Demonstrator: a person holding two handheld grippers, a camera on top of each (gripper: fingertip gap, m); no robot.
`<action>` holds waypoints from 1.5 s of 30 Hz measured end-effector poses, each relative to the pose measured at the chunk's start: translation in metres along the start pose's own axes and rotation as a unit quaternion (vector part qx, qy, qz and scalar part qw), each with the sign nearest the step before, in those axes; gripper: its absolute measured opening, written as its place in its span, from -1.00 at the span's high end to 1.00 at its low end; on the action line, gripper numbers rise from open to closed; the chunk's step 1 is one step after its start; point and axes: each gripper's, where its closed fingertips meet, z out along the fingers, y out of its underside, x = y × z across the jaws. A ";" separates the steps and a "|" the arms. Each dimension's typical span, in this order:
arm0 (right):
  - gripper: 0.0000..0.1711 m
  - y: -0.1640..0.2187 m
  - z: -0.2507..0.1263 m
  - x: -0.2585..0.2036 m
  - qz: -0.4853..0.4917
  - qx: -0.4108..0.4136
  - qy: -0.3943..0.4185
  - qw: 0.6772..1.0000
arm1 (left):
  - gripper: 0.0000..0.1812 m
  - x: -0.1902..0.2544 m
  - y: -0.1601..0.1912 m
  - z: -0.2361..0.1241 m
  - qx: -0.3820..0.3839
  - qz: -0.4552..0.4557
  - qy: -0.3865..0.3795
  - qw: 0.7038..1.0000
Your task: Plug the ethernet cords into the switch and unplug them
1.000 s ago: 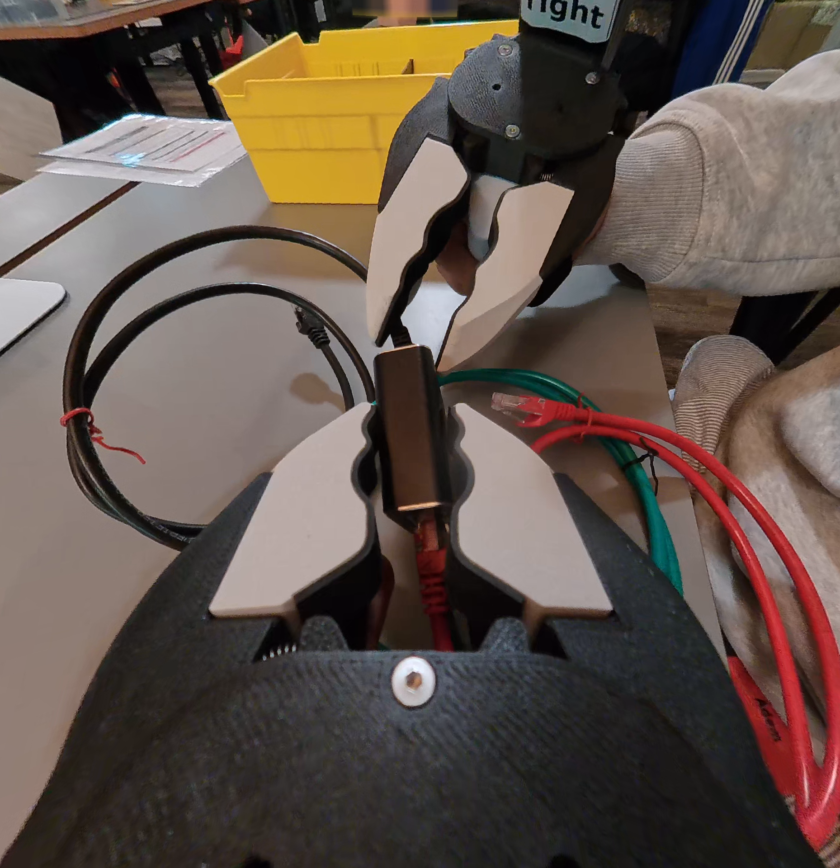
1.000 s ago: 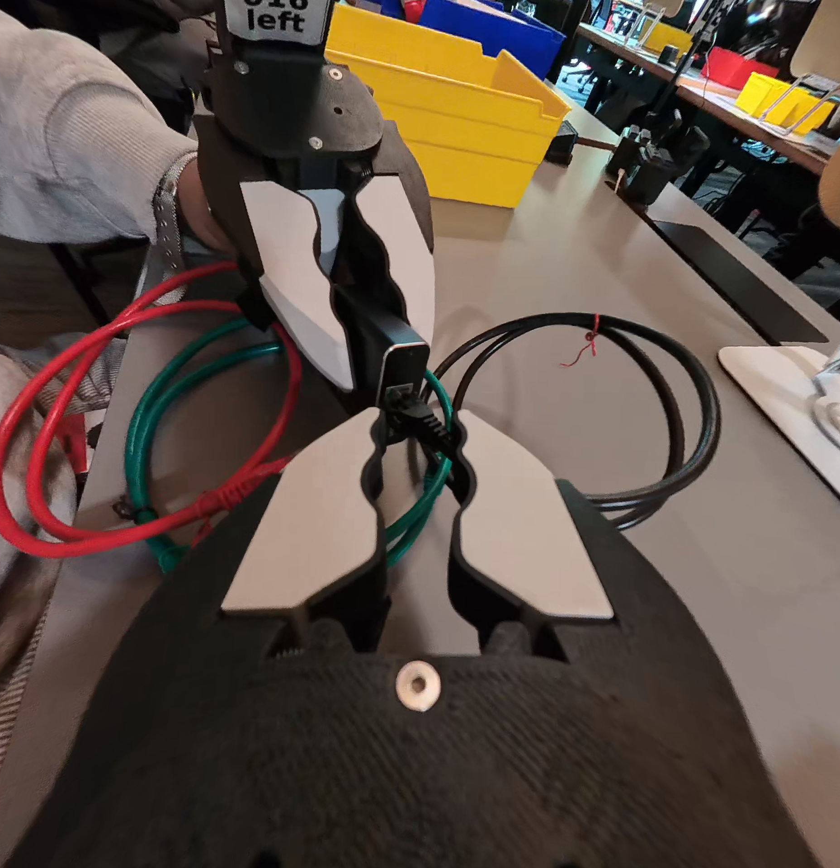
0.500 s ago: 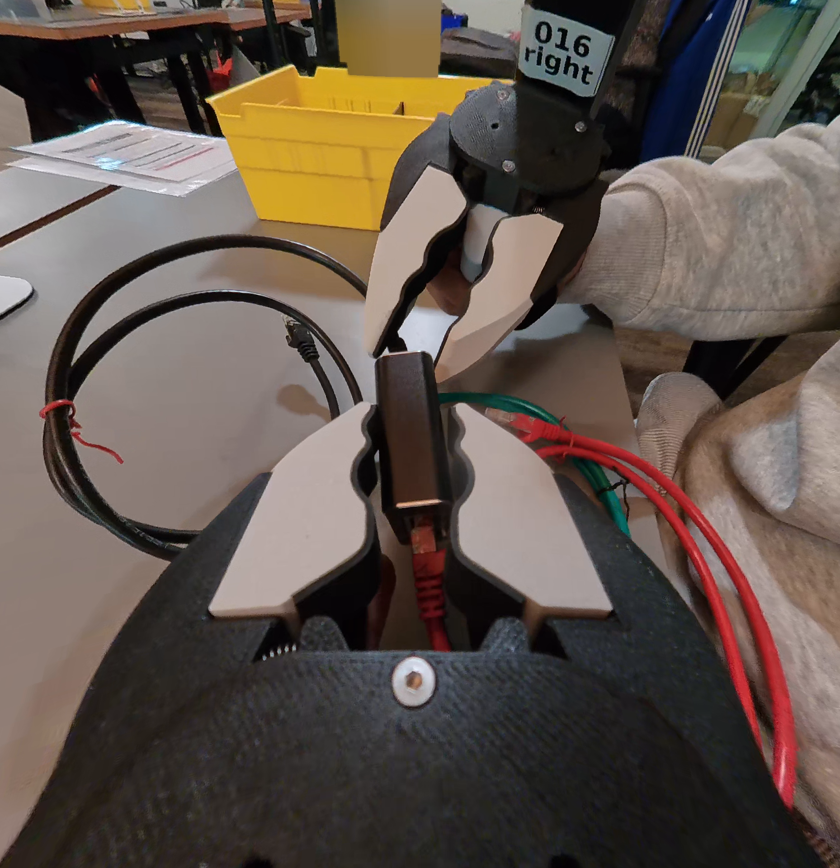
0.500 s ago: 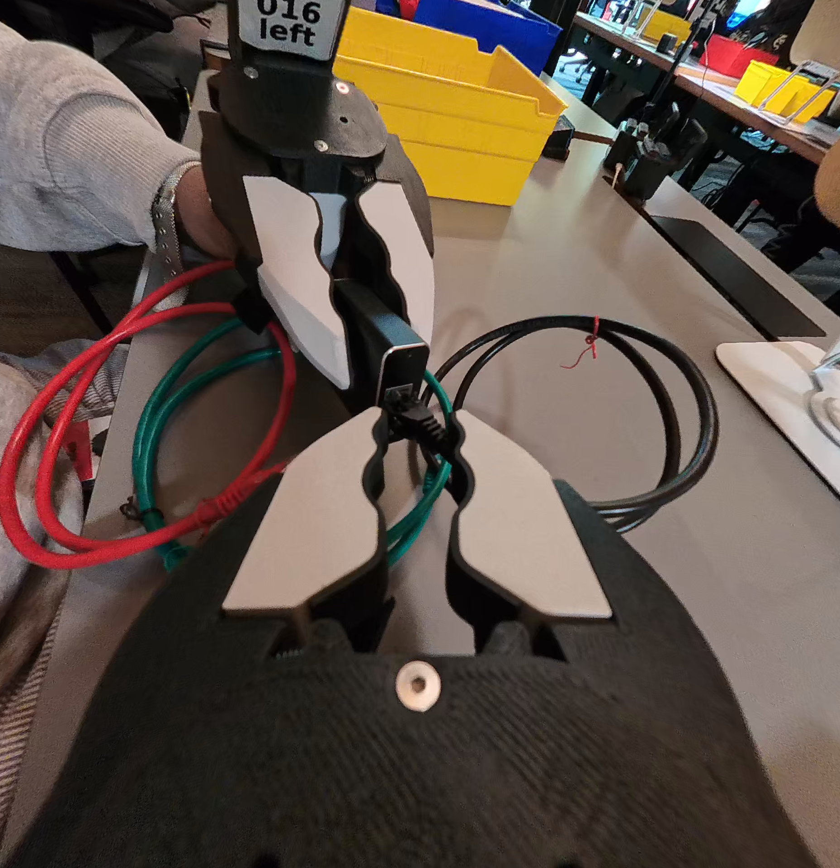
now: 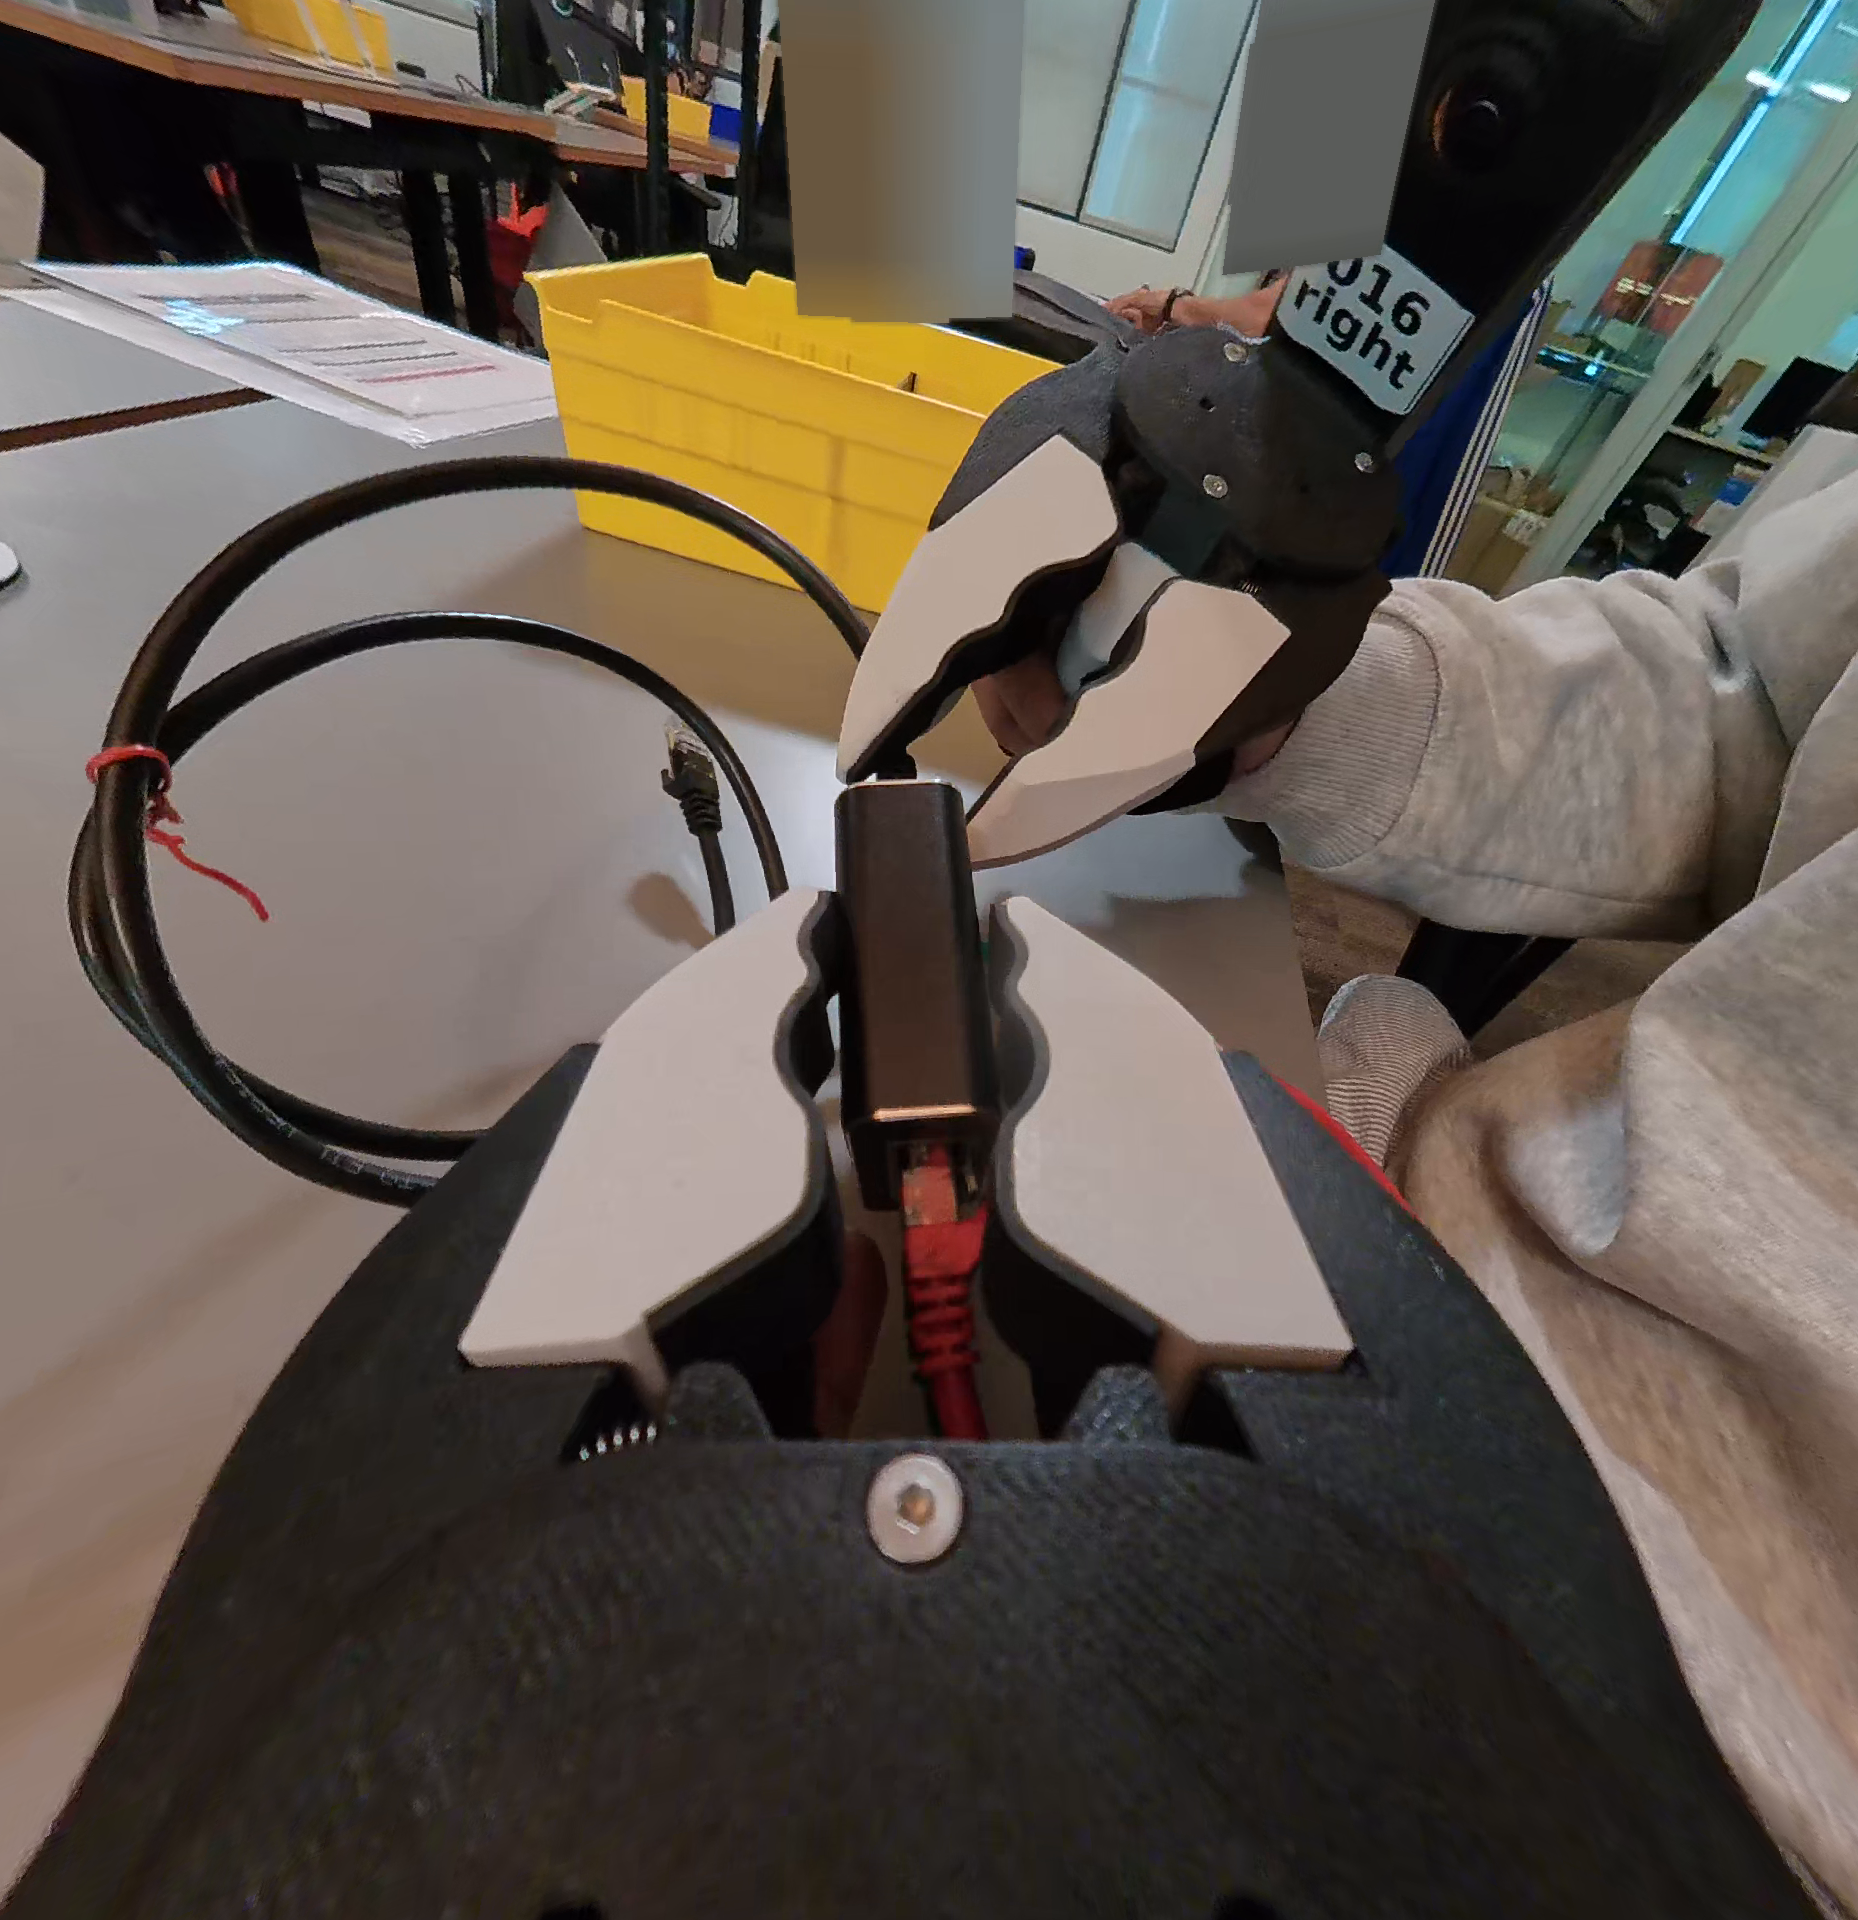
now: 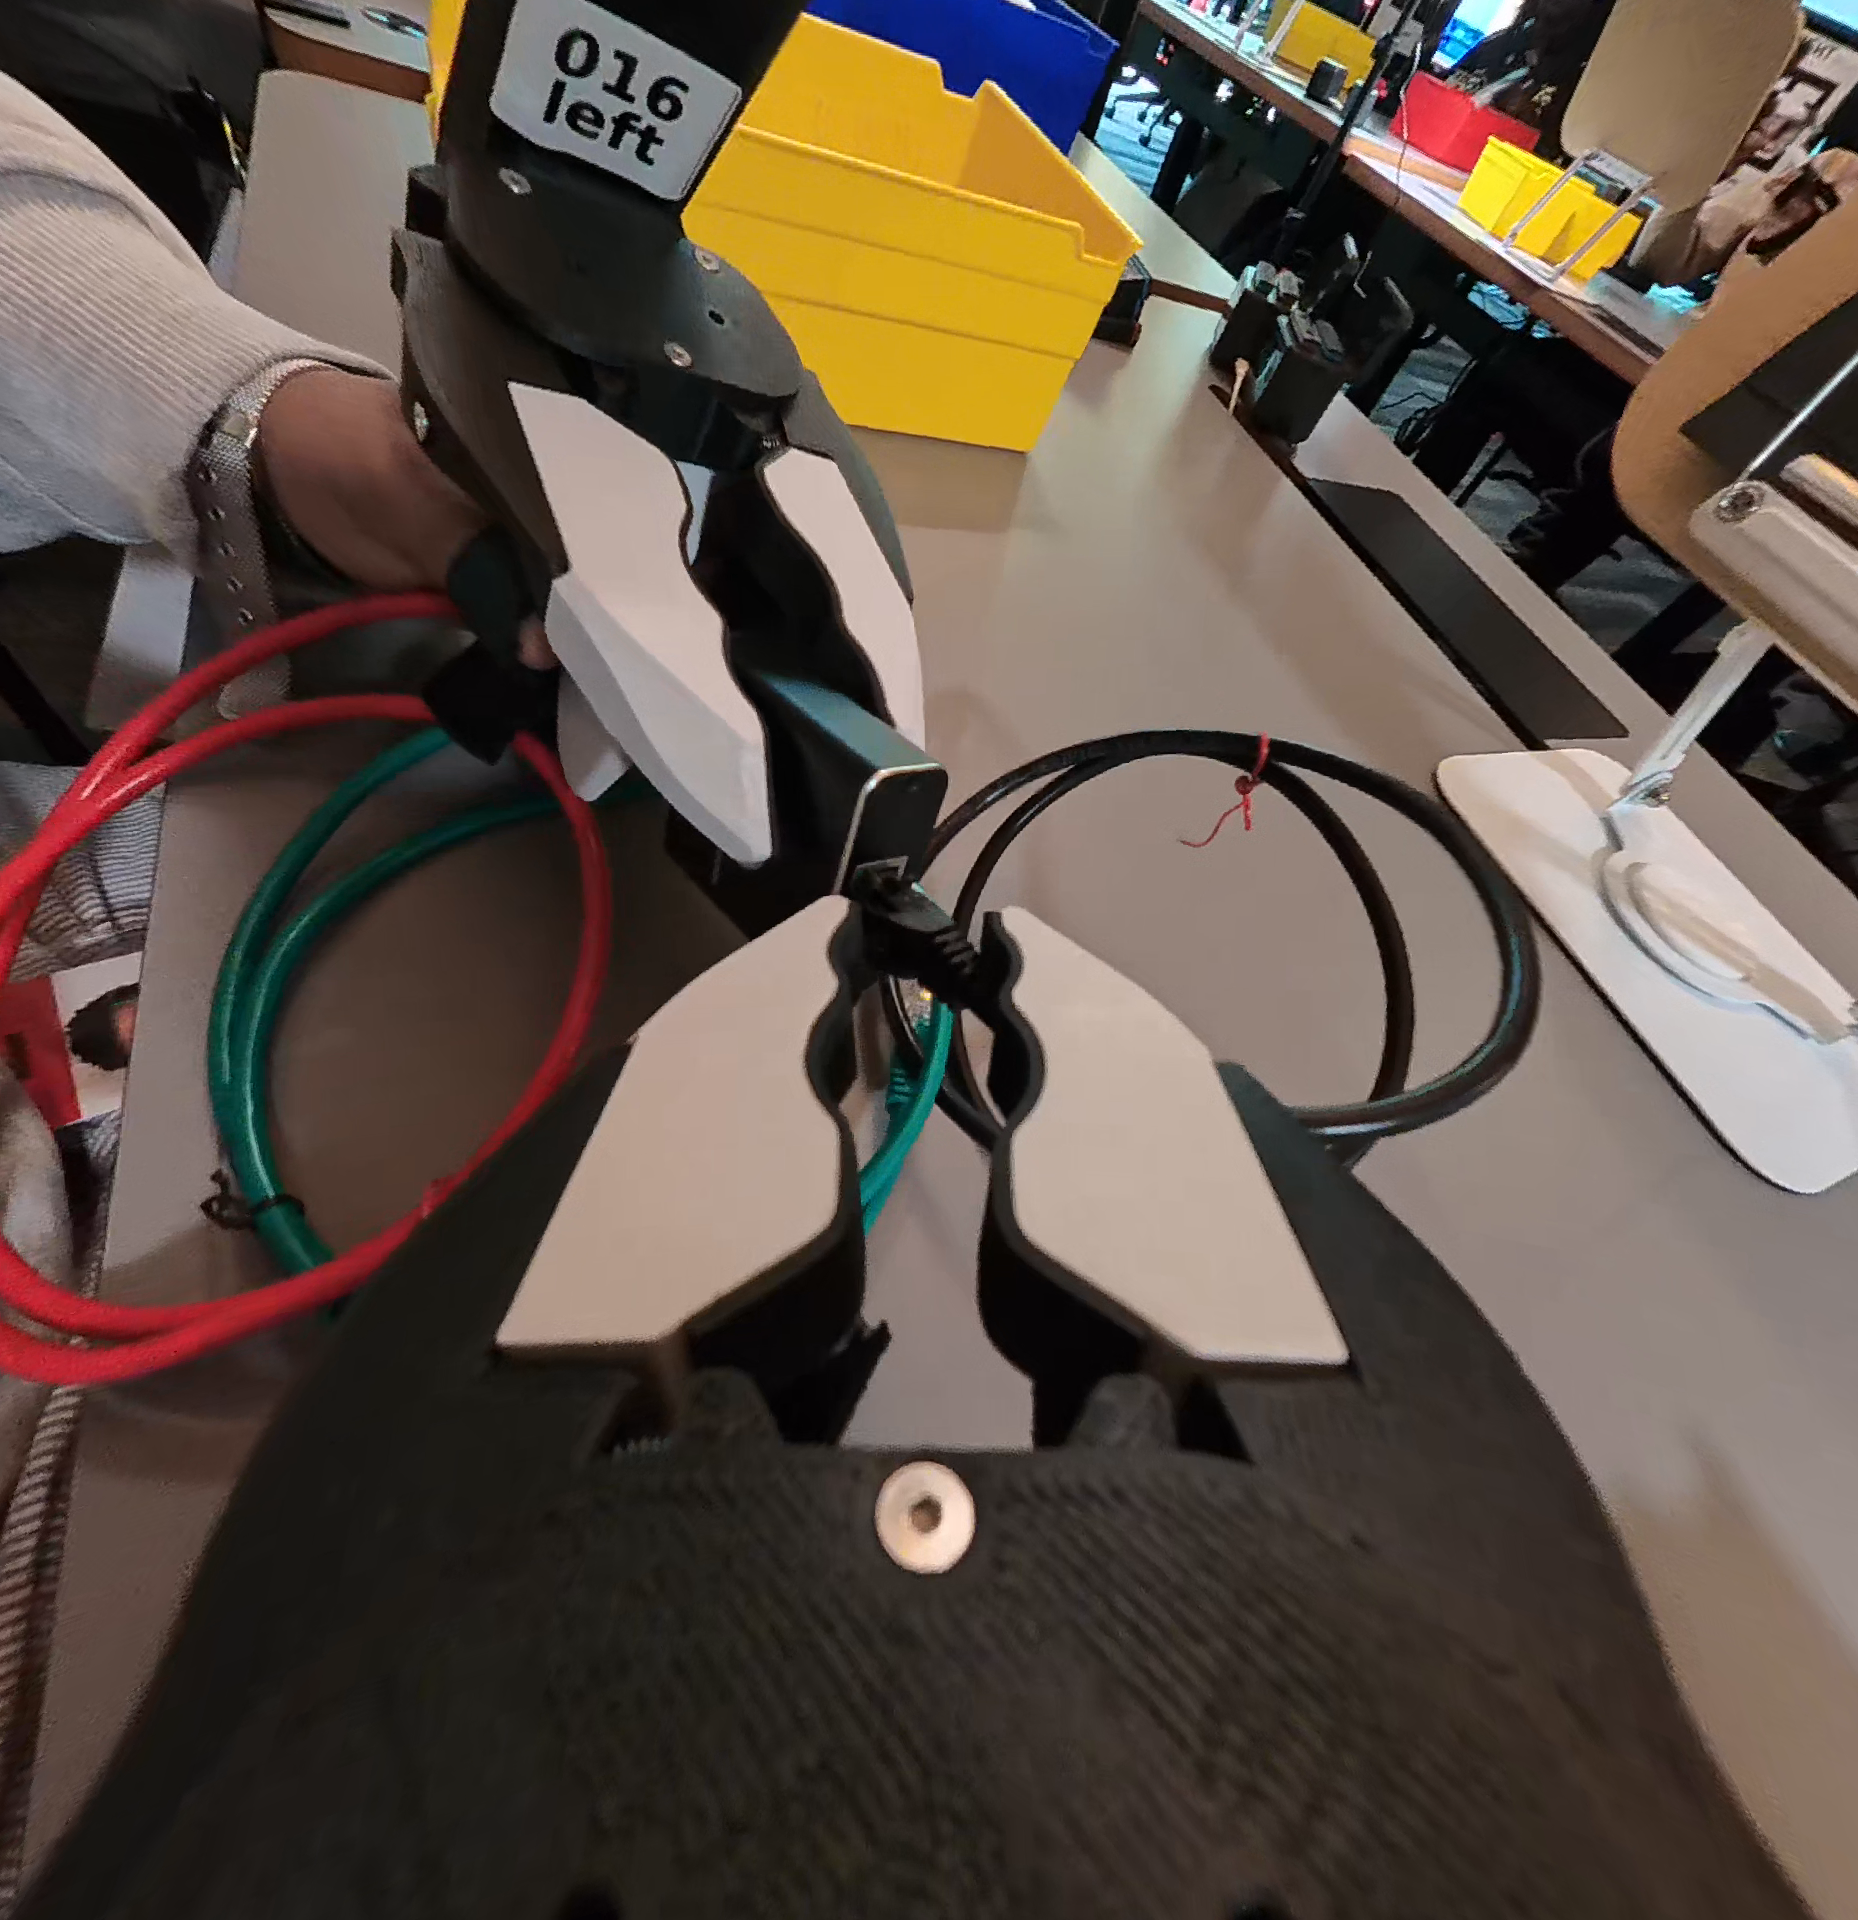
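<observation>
- The left gripper [image 5: 909,925] is clamped on the switch [image 5: 909,977], a small dark boxy block that sits lengthwise between its two pale fingers [image 5: 686,1122] and is held up off the grey table [image 5: 405,935].
- A red ethernet cord [image 5: 940,1288] is plugged into the near end of the switch. In the left wrist view it runs back into the throat of the gripper.
- From the right wrist view, the rest of that red cord loops out in big coils by the table edge, lying over a coiled green cord [image 6: 250,1049] flat on the table.
- The right gripper [image 6: 920,935] has its fingertips pinched onto the black plug [image 6: 909,920] of the black ethernet cord [image 6: 1424,914]. The fingers are closed down on it with only the plug's width between them.
- That black plug is right at the far port of the switch. It looks seated in there, but how deep it goes is hard to tell.
- The black cord lies in a double loop on the table, tied with a thin red twist tie [image 6: 1242,800]. Its other plug [image 5: 691,774] rests loose on the table.
- Behind all that sits a yellow bin [image 5: 759,416], with some laminated papers [image 5: 312,338] off to the side.
- A white stand base [image 6: 1673,956] sits on the table past the black loop in the right wrist view.
- Grey sweater sleeves [image 5: 1548,748] show behind both grippers.
</observation>
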 end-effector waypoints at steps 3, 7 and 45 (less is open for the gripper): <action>0.75 -0.001 0.000 0.002 0.001 -0.002 0.009 1.000 | 0.70 -0.002 -0.001 0.000 0.005 -0.006 -0.001 1.000; 0.74 -0.001 0.000 0.005 -0.002 -0.009 0.020 1.000 | 0.70 -0.004 -0.002 0.000 0.003 -0.005 -0.007 1.000; 0.49 0.007 0.004 -0.011 -0.135 -0.058 0.025 0.989 | 0.70 -0.008 0.028 -0.001 -0.131 0.209 -0.060 0.967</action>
